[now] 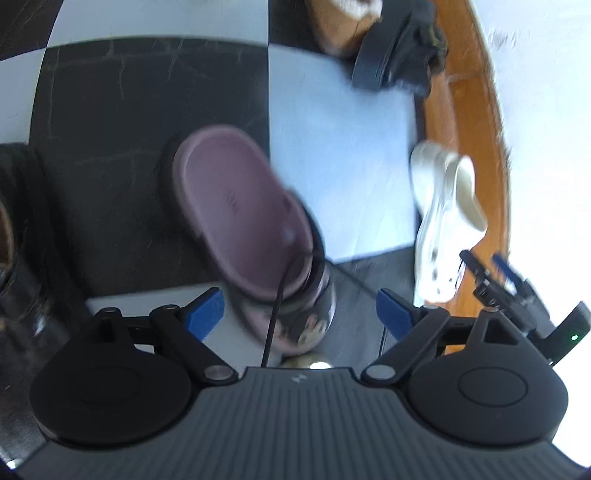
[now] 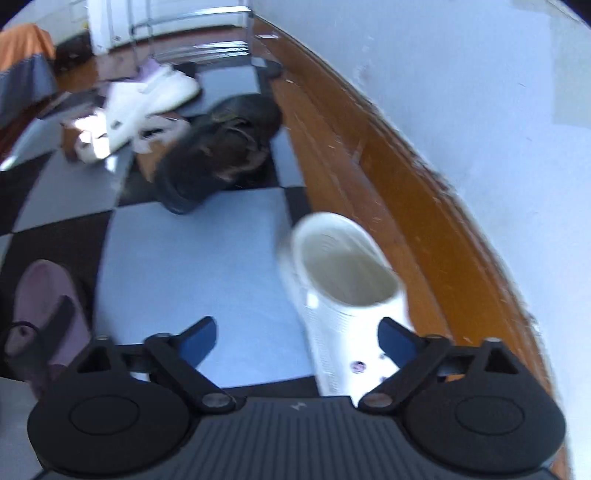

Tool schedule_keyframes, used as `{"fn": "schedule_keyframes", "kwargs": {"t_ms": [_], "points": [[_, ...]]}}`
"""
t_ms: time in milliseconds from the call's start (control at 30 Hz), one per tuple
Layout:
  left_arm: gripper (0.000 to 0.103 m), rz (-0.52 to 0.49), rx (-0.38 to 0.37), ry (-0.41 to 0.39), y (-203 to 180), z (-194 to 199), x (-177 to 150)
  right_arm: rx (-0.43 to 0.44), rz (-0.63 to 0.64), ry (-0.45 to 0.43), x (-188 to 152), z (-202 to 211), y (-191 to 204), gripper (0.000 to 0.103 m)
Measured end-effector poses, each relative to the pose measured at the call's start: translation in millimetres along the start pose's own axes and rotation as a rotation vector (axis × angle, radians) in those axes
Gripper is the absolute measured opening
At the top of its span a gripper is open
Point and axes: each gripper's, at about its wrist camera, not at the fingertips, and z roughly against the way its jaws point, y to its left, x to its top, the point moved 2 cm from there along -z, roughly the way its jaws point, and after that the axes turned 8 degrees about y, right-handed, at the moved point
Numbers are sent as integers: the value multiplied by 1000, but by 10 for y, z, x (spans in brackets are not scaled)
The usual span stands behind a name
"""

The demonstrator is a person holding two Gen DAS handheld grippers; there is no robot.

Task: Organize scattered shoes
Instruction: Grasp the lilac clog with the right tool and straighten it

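Observation:
A pink slipper (image 1: 236, 206) with a dark strap lies on the black-and-white checkered floor, its toe end between the fingers of my left gripper (image 1: 301, 315). That gripper is open and its blue pads stand clear of the slipper. A white clog (image 2: 343, 273) rests by the wooden baseboard (image 2: 388, 177), its toe between the fingers of my right gripper (image 2: 297, 338). The right gripper is open, with the clog close to its right pad. The left wrist view also shows the white clog (image 1: 443, 221) and the right gripper (image 1: 484, 260) beside it. In the right wrist view the pink slipper (image 2: 40, 306) lies at the far left.
A black shoe (image 2: 218, 151) and a white sneaker (image 2: 144, 103) lie farther along the floor, near a tan boot (image 1: 343, 26). A dark boot (image 1: 14, 240) stands at the left edge. The white wall (image 2: 480, 92) runs along the right.

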Motion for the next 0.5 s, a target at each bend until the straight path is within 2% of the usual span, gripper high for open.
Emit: {"fn": "schedule_keyframes", "kwargs": {"t_ms": [33, 100, 167, 200, 267, 367, 400, 433, 467, 500], "points": [[90, -25, 27, -25, -40, 51, -20, 39, 20, 10, 21, -50, 99, 97], [93, -84, 148, -92, -140, 153, -49, 134, -17, 81, 121, -239, 264, 70], [93, -101, 221, -92, -170, 157, -63, 329, -97, 143, 248, -390, 408, 69], [93, -80, 227, -69, -162, 137, -66, 395, -110, 167, 287, -437, 491, 69], [93, -27, 153, -9, -151, 79, -89, 481, -112, 225, 373, -559, 743, 69], [93, -35, 86, -7, -188, 72, -119, 434, 4, 307, 444, -769, 1255, 66], [93, -42, 112, -21, -183, 86, -137, 421, 50, 332, 421, -813, 1392, 51], [93, -49, 139, -36, -177, 100, -154, 414, 93, 355, 400, -859, 1531, 41], [93, -61, 187, -54, -152, 115, -176, 411, 108, 359, 384, -873, 1612, 32], [93, -62, 218, -62, -118, 121, -186, 401, 111, 358, 376, -877, 1666, 27]]}}
